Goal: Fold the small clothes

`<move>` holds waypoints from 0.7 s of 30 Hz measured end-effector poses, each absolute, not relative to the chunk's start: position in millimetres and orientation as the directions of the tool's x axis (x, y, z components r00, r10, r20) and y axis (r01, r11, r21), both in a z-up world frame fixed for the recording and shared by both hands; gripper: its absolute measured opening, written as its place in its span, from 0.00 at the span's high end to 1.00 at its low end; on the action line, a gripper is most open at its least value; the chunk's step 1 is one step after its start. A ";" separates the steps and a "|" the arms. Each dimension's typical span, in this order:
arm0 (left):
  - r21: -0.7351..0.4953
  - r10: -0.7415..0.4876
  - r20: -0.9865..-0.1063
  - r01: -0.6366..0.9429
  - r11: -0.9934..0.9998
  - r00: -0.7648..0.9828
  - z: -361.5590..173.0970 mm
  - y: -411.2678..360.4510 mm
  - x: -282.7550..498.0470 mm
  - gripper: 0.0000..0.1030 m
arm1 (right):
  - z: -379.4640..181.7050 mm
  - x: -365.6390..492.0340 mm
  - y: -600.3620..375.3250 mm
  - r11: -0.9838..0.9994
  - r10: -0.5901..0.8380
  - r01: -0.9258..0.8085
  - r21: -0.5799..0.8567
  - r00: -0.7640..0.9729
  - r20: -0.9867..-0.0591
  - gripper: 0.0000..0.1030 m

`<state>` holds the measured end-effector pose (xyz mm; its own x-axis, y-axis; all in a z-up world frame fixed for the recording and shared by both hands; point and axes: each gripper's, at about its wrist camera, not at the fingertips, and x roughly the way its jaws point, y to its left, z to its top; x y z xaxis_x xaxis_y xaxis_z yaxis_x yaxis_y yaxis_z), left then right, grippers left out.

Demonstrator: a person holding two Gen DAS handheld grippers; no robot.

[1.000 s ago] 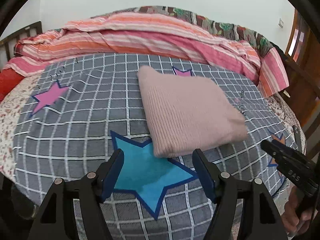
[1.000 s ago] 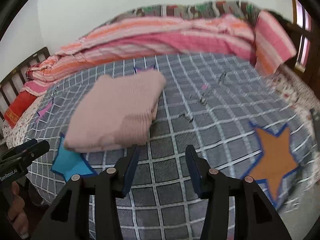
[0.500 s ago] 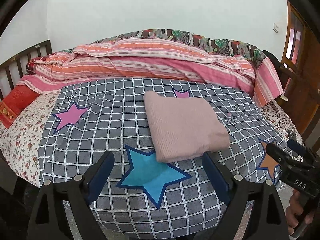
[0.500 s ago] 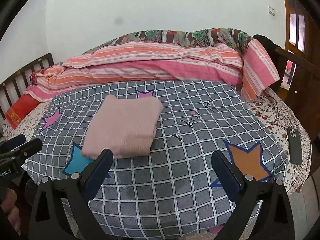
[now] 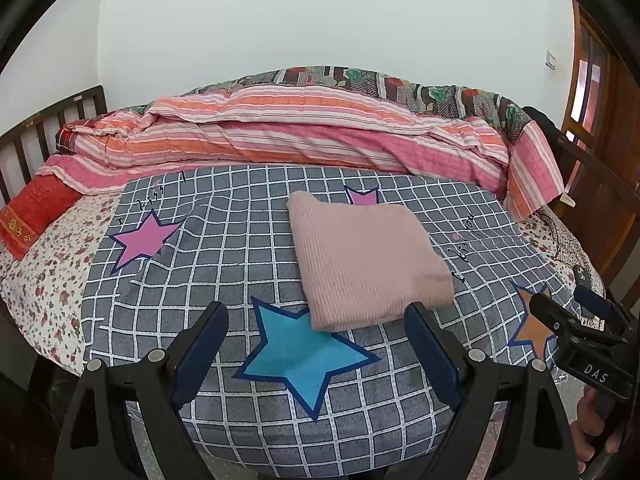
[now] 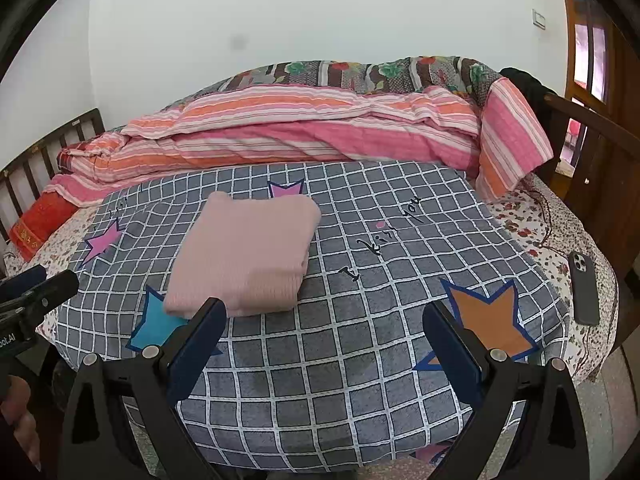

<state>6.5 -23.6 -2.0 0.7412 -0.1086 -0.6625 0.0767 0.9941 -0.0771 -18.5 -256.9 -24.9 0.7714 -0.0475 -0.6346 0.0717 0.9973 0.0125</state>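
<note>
Lying across the wide bed (image 5: 48, 280), a grey quilt checked with white lines and printed with coloured stars (image 5: 240, 248) carries the only task item: a pale pink ribbed knit garment folded into a thick rectangular pad (image 5: 364, 260). It sits near the middle of the quilt, its near corner touching the blue star (image 5: 300, 356), its long axis running from the far left to the near right in the left wrist view.

The garment lies ahead of the left gripper (image 5: 316, 344) and slightly to its right; from the right gripper (image 6: 324, 336) it lies ahead and off to the left. The left one looks the nearer, though the fisheye bend makes that hard to judge. Both grippers hang off the near edge of the bed with fingers spread wide and nothing between them.

The pad looks squared, with rounded folded edges and no loose sleeve showing, so I judge the folding finished or close to it. A dark smartphone (image 6: 584, 288) rests on the floral sheet (image 6: 532, 236) at the right, well apart from the garment.
</note>
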 end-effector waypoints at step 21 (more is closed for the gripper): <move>-0.077 -0.098 -0.668 0.063 0.995 0.738 -2.5 -20.7 6.0 0.13 | -20.7 -21.3 -258.8 0.997 -0.051 0.080 0.017 0.774 -0.631 0.05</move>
<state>6.0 -20.7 -2.5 0.7381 -0.0982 -0.6675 0.0629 0.9951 -0.0769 -21.3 -258.8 -20.7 0.7739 -0.0510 -0.6313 0.0796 0.9967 0.0171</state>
